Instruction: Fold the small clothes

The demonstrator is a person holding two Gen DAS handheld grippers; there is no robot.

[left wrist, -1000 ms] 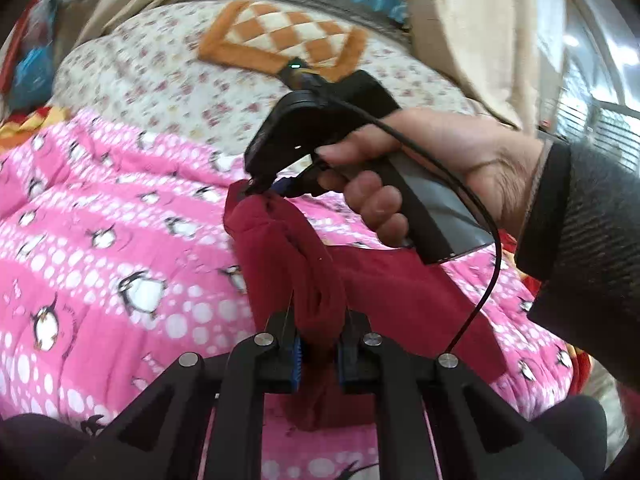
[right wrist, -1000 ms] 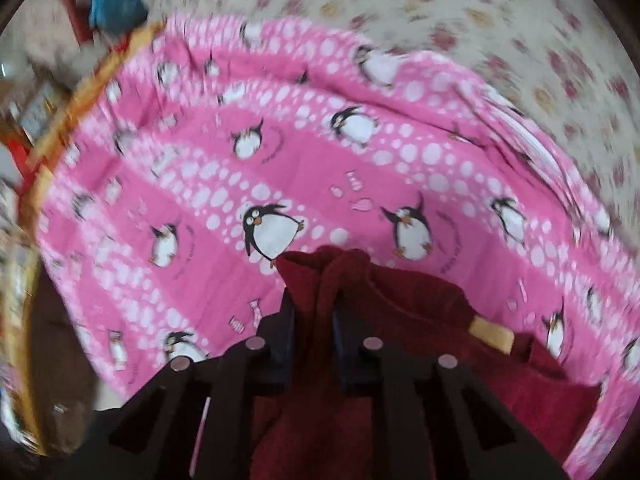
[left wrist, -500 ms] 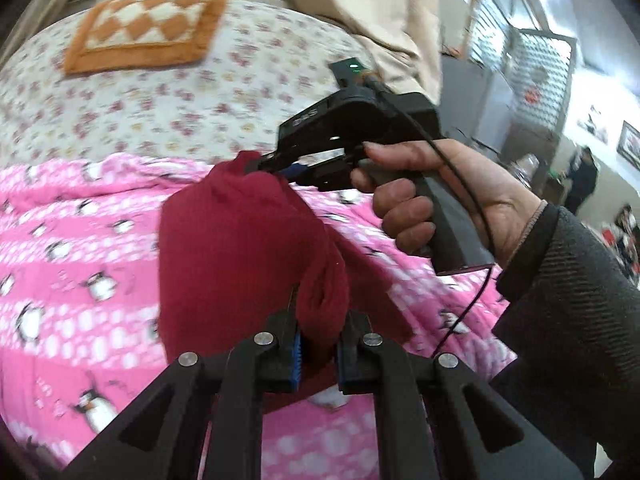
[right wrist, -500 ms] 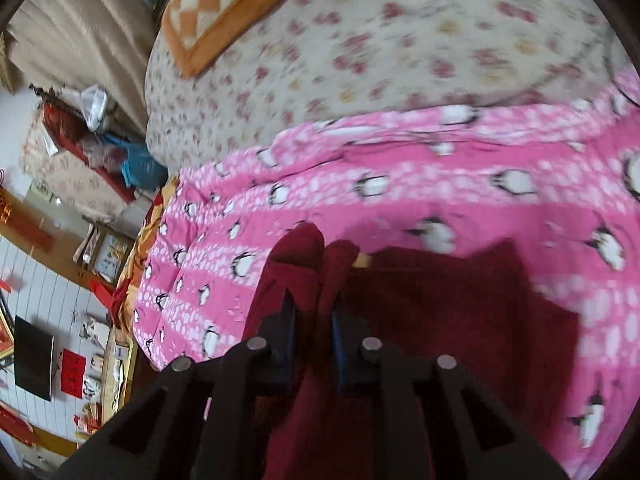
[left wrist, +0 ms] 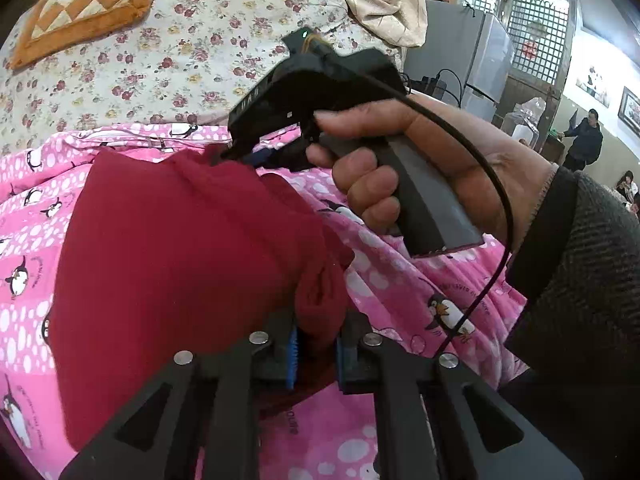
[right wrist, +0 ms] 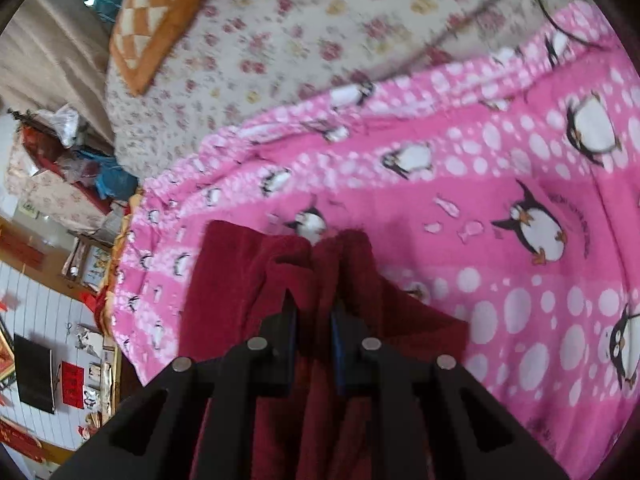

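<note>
Over the bed: one dark red garment (left wrist: 180, 248), held up above one pink penguin blanket (right wrist: 500, 208)
Left gripper (left wrist: 316, 354): clamped on a garment fold
Right gripper (right wrist: 314, 332): clamped on another fold

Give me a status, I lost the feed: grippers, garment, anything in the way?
Left gripper and right gripper both shut on the red garment. Garment bunched over the pink blanket. Nothing blocking.

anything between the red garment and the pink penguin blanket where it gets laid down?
Nothing visible. The red garment hangs pinched in both the left claw and the right claw, over bare pink penguin blanket. The orange checked cushion lies far back on the floral sheet, well clear.
</note>
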